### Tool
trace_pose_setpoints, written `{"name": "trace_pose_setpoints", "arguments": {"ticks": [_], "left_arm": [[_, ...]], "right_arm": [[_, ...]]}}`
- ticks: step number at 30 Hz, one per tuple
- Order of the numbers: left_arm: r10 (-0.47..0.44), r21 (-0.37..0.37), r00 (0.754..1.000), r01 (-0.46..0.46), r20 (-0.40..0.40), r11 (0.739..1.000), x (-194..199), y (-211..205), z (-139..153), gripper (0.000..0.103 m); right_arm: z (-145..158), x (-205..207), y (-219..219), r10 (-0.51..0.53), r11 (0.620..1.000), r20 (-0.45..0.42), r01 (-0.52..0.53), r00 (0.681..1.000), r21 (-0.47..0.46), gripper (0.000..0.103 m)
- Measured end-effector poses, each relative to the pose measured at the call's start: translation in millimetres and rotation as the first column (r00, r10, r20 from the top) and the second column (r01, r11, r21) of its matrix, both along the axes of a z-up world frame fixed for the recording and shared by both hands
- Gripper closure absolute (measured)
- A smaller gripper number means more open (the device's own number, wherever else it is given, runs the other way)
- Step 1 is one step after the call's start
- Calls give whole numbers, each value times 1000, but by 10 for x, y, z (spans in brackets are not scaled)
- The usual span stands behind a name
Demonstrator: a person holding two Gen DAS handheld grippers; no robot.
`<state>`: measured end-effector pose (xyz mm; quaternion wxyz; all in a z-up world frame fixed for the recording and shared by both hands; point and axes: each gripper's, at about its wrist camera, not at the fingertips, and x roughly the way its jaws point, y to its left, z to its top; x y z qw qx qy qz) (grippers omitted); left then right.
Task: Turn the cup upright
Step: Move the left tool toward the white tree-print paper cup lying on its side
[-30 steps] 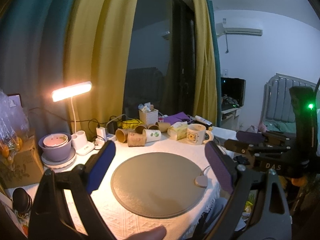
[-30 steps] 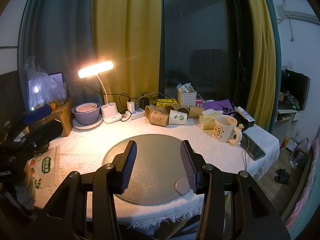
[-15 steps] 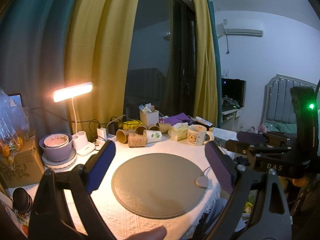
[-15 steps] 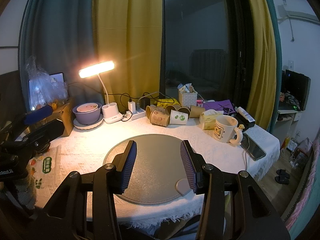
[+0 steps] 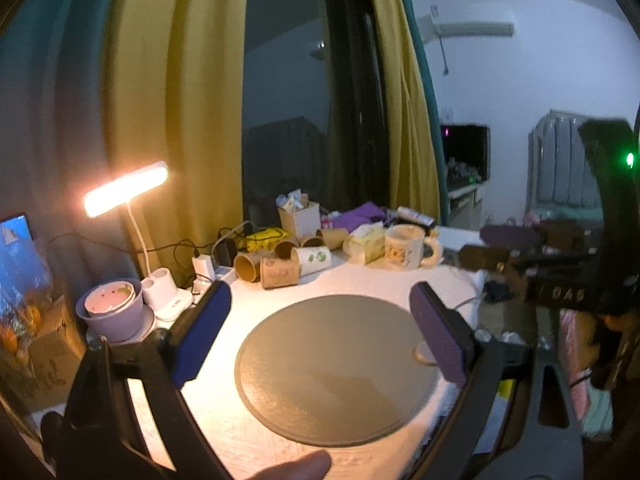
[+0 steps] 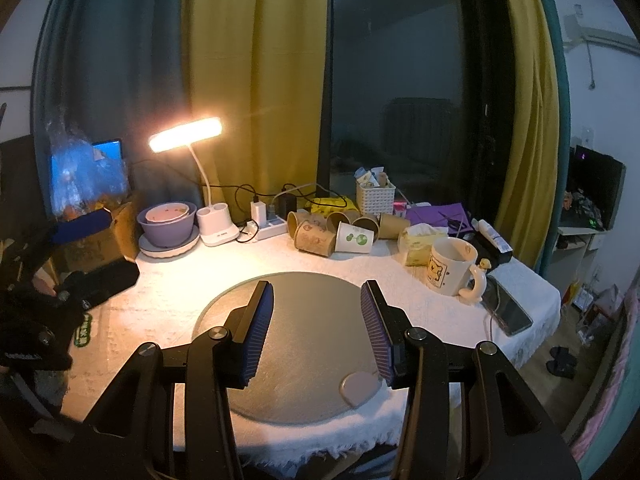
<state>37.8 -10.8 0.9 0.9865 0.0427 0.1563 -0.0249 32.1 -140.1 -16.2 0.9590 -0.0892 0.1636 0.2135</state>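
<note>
Several paper cups lie on their sides at the back of the table: brown ones and a white one with a green print. A round grey mat lies bare in front of them. My left gripper is open and empty above the mat's near side. My right gripper is open and empty over the mat. Each gripper shows at the edge of the other's view.
A white cartoon mug stands upright at the right, beside a phone and a tissue pack. A lit desk lamp, a purple bowl, a power strip and a white basket line the back.
The left wrist view has shifted slightly, so the table contents sit a little further right and lower. The right gripper has barely moved. Both grippers stay open.
</note>
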Motion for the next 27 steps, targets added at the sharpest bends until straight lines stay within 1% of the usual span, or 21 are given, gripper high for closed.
{"name": "trace_pose_setpoints", "arguments": {"ticks": [3, 6, 7, 8, 10, 15, 19, 22, 25, 27], "left_arm": [[19, 26, 998, -17, -55, 1000, 265, 18, -60, 11], [31, 35, 993, -27, -115, 999, 536, 75, -129, 11], [29, 41, 991, -24, -134, 999, 618, 90, -146, 11], [32, 54, 988, -24, -150, 998, 707, 104, -159, 11], [43, 76, 984, -30, -172, 997, 886, 135, -174, 11], [54, 82, 976, -38, -210, 996, 1325, 230, -204, 11], [64, 86, 966, -44, -250, 995, 1691, 287, -260, 11], [77, 91, 951, -53, -298, 994, 1936, 308, -328, 11], [119, 102, 939, -91, -322, 991, 2113, 343, -361, 11], [148, 91, 931, -124, -333, 988, 2192, 396, -356, 11]], "right_arm": [[-16, 235, -1, 1, 1000, -23, -1, 1000, 3, 55], [-67, 521, -1, 5, 1000, -58, -5, 998, 0, 55], [-86, 602, -3, 6, 1000, -68, -6, 998, 0, 53], [-109, 699, -6, 5, 1000, -79, -5, 997, 1, 46], [-134, 875, -15, 4, 1000, -100, -3, 995, 12, 40], [-146, 1237, -34, 6, 1000, -129, -2, 992, 27, 40], [-188, 1568, -23, 7, 1000, -160, -5, 987, 14, 40], [-238, 1814, -1, 5, 1000, -191, -6, 982, -3, 40], [-255, 2047, 1, 13, 1000, -205, -13, 979, -3, 40], [-258, 2202, 12, 22, 1000, -210, -22, 978, 4, 40]]}}
